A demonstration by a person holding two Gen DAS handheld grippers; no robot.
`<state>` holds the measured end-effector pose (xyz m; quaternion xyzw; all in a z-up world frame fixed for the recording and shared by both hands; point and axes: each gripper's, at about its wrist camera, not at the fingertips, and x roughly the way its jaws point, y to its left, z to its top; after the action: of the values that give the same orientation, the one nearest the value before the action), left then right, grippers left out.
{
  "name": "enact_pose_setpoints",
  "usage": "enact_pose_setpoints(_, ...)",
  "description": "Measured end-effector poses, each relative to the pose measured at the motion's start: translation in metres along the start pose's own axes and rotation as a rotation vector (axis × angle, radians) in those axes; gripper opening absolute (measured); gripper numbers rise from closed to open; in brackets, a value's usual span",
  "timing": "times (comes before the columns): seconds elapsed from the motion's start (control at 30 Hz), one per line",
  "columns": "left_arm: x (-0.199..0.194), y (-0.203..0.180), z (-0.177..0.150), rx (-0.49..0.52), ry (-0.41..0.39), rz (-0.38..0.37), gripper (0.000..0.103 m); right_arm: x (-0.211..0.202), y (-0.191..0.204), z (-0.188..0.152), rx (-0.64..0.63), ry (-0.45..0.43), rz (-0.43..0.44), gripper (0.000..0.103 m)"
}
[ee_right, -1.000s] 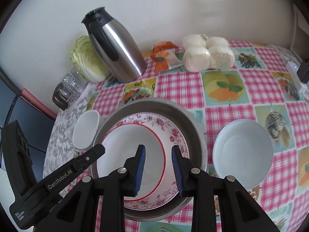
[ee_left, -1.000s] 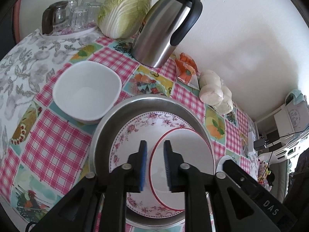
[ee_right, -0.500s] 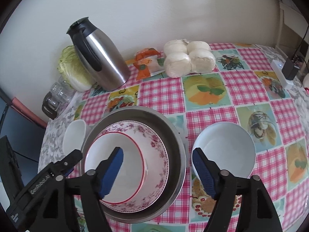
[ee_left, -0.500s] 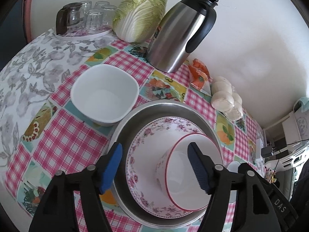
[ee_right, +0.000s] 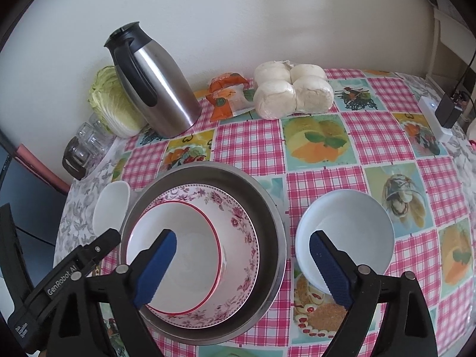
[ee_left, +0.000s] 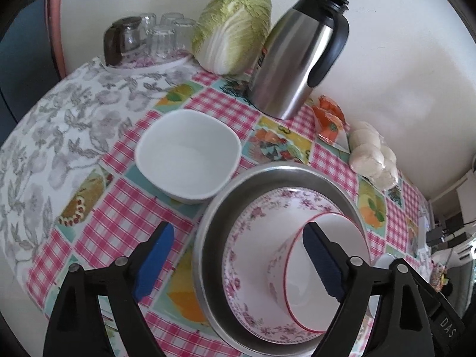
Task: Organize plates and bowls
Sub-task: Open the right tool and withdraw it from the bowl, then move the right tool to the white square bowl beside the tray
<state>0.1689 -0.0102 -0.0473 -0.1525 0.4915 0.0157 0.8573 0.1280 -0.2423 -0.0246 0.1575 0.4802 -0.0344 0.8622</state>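
A steel basin (ee_left: 285,168) (ee_right: 208,166) holds a pink floral bowl (ee_left: 253,255) (ee_right: 238,223), and a red-rimmed white bowl (ee_left: 342,232) (ee_right: 190,238) lies inside that. My left gripper (ee_left: 238,232) hovers over the basin's left rim. Its jaws are opening wide and no pad touches anything. My right gripper (ee_right: 242,238) hangs over the basin's right side, also opening, with its pads clear of the bowls. A white square bowl (ee_left: 187,154) (ee_right: 111,205) sits left of the basin. A pale round bowl (ee_right: 345,232) sits to its right.
Along the wall stand a steel thermos jug (ee_left: 297,56), a cabbage (ee_left: 232,29), upturned glasses on a tray (ee_left: 148,41), an orange snack packet (ee_right: 226,95) and bagged buns (ee_right: 291,92). A power adapter (ee_right: 440,113) lies at the table's right edge.
Both pairs of jaws stood narrow at the red-rimmed bowl's rim and have spread wide, letting it go. The left gripper has tipped, so more of the table shows.
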Motion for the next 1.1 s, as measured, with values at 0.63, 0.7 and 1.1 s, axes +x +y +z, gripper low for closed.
enact_pose_setpoints(0.63, -0.014, 0.028, 0.014, -0.022, -0.094, 0.110, 0.098, -0.001, 0.016, -0.006, -0.053, -0.023, -0.042, 0.103)
enact_pose_setpoints(0.7, -0.014, 0.033, 0.017, -0.027, -0.094, 0.115, 0.098, -0.003, 0.019, -0.006, -0.062, -0.030, -0.047, 0.103)
enact_pose_setpoints(1.1, -0.017, 0.054, 0.043, -0.022, -0.127, 0.098, 0.098, -0.016, 0.039, -0.004, -0.082, -0.102, -0.091, 0.103)
